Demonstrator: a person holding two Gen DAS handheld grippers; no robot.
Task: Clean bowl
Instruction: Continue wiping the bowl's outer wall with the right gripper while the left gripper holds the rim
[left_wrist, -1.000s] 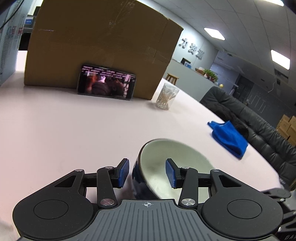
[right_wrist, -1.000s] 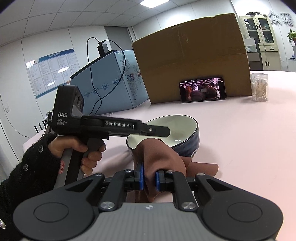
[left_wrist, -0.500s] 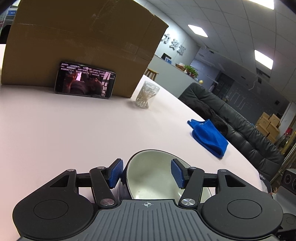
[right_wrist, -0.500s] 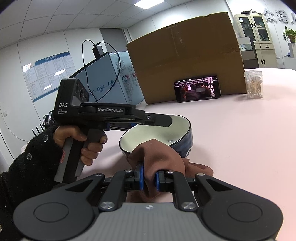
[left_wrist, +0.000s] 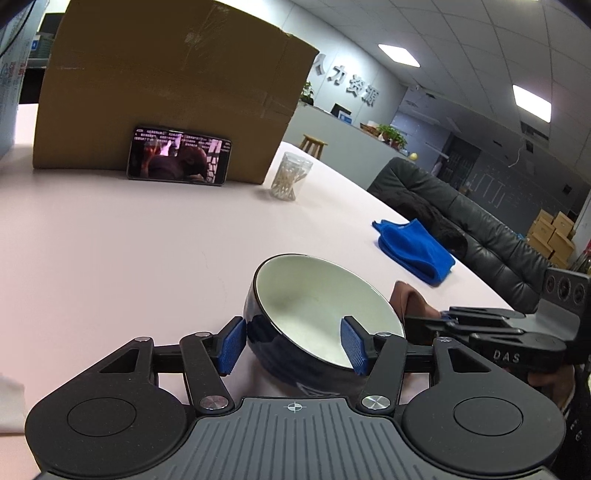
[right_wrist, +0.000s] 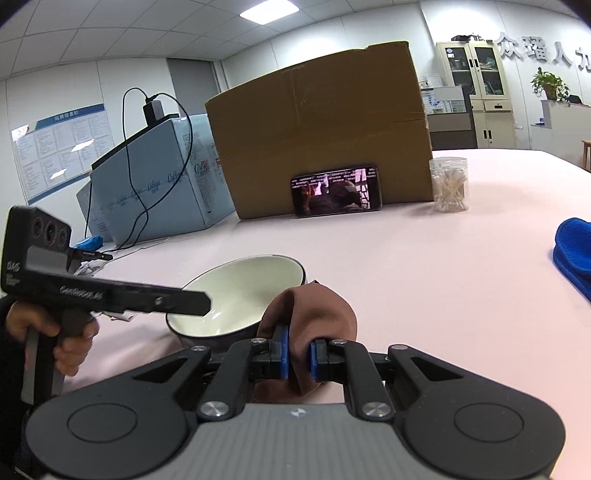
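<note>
Left gripper (left_wrist: 291, 345) low over the pink table (left_wrist: 110, 258), jaws closing astride the near wall of the bowl (left_wrist: 317, 302): one blue pad outside the dark glaze, the other inside against the white; whether the pads yet press on the wall, hard to tell from here. Right gripper (right_wrist: 297, 354) nearly closed, clamped on a bunched brown cloth (right_wrist: 314, 314), held just beside the bowl's rim. Bowl sitting on the table, tipped a little, cream inside, dark blue outside. Hand (right_wrist: 62, 339) in a dark sleeve wrapped around the left tool's grip, seen from the right wrist. Farther back, a cardboard box (right_wrist: 321, 140) with a phone (right_wrist: 336, 192) propped against it, screen lit. Clear jar of cotton swabs (right_wrist: 448, 184) just right of the box. Blue cloth (left_wrist: 415, 251) lying folded near the table's edge, well apart from the bowl.
</note>
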